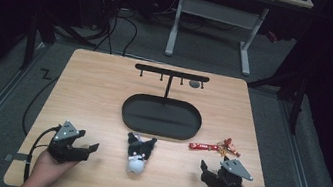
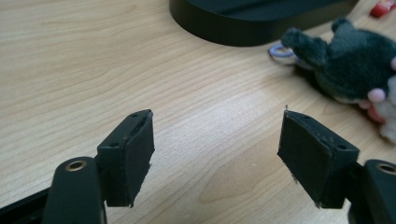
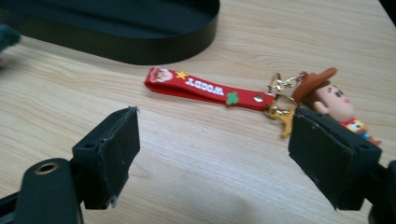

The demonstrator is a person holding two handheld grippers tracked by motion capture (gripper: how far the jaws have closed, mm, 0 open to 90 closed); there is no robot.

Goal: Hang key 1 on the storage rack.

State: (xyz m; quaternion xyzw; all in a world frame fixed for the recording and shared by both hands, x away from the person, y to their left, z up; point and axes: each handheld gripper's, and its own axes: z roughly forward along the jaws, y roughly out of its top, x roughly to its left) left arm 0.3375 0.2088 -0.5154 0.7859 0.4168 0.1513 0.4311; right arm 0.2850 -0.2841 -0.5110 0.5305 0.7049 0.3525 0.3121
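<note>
A black and white plush keychain [image 1: 137, 155] lies at the table's front centre, between both hands; in the left gripper view the plush [image 2: 348, 65] is at the right, with a small ring at its top. A red-strap cowboy figure keychain [image 1: 214, 146] lies right of the black stand's oval base [image 1: 161, 116]; the right gripper view shows the strap [image 3: 205, 88] and figure [image 3: 329, 98] just ahead. My left gripper [image 1: 86, 150] rests open at the front left, nothing between its jaws. My right gripper [image 1: 206, 173] rests open at the front right, its jaws empty.
The black stand has an upright post and a crossbar with hooks [image 1: 171, 73] near the table's far edge. A small grey object [image 1: 195, 84] lies behind the crossbar. A white-legged desk [image 1: 215, 15] and cables stand on the floor beyond the table.
</note>
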